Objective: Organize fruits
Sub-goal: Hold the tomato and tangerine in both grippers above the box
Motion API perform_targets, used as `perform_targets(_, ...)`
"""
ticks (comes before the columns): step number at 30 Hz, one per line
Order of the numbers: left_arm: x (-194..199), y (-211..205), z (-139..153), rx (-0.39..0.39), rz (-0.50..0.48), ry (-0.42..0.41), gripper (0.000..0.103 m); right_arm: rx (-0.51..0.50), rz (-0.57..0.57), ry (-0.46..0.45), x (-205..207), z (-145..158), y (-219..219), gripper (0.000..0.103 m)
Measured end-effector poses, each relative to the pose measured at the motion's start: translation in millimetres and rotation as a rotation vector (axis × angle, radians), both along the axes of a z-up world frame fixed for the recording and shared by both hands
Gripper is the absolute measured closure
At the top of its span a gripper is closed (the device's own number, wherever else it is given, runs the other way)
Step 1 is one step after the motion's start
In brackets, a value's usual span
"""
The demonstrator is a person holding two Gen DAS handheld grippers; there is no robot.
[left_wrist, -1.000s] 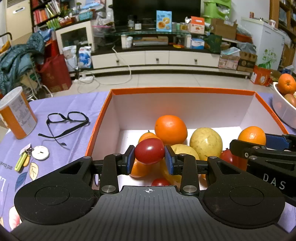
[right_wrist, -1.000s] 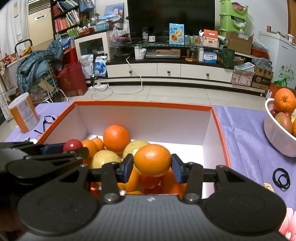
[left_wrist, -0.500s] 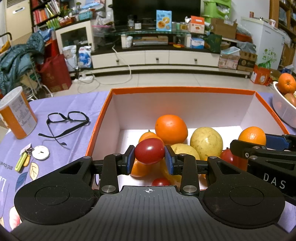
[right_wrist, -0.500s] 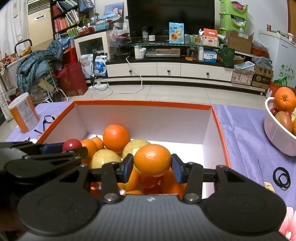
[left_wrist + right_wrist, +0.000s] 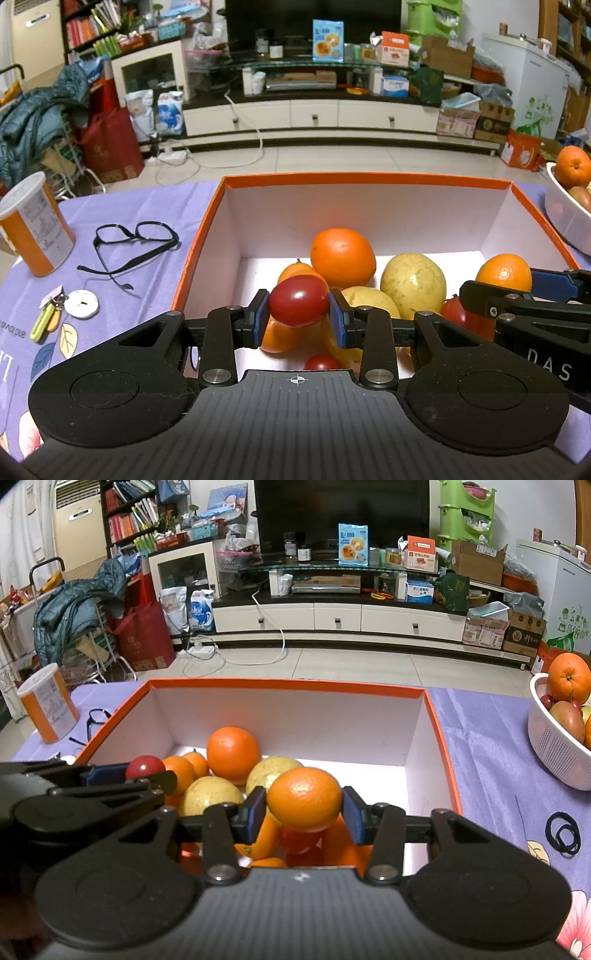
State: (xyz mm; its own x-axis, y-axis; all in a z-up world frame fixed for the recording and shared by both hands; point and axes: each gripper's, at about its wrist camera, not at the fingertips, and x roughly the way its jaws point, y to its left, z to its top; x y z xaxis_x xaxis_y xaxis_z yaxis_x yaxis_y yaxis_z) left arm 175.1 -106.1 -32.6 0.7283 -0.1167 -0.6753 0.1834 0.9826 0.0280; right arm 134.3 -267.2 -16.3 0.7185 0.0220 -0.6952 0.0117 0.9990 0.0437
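Observation:
An orange-rimmed white box [image 5: 369, 179] [image 5: 288, 683] holds several oranges, yellow fruits and red tomatoes. My left gripper [image 5: 298, 316] is shut on a red tomato [image 5: 298, 301] over the box's near left part; that tomato also shows in the right wrist view [image 5: 144, 767]. My right gripper [image 5: 304, 814] is shut on a small orange [image 5: 304, 798] over the box's near right part; it also shows in the left wrist view [image 5: 504, 271]. A large orange [image 5: 342, 257] and a yellow fruit [image 5: 413, 285] lie behind.
A white basket [image 5: 554, 746] with an orange and other fruit stands at the right. Glasses [image 5: 135, 243], an orange can [image 5: 35, 229] and a key tag [image 5: 81, 303] lie left of the box. Black hair ties [image 5: 563, 832] lie at the right.

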Motion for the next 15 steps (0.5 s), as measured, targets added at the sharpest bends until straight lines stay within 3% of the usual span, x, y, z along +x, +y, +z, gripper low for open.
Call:
perform_targets(12,1.5,-0.6,-0.7,0.004,0.0,0.007,0.098,-0.002,-0.004,0.007,0.8,-3.4,0.4,0.054)
perform_targets(13,1.2,-0.6,-0.6,0.004,-0.002,0.007,0.083,-0.003,-0.004,0.01,0.9,-3.6,0.3,0.054)
perform_targets(14,1.7,-1.3,0.8,0.002,-0.003,0.006,0.073,-0.004,-0.005,0.011,1.3,-3.8,0.6,0.053)
perform_targets(15,0.7,-1.5,2.2,0.002,-0.003,-0.002,0.051,-0.003,-0.005,0.009,1.2,-3.5,0.4,0.045)
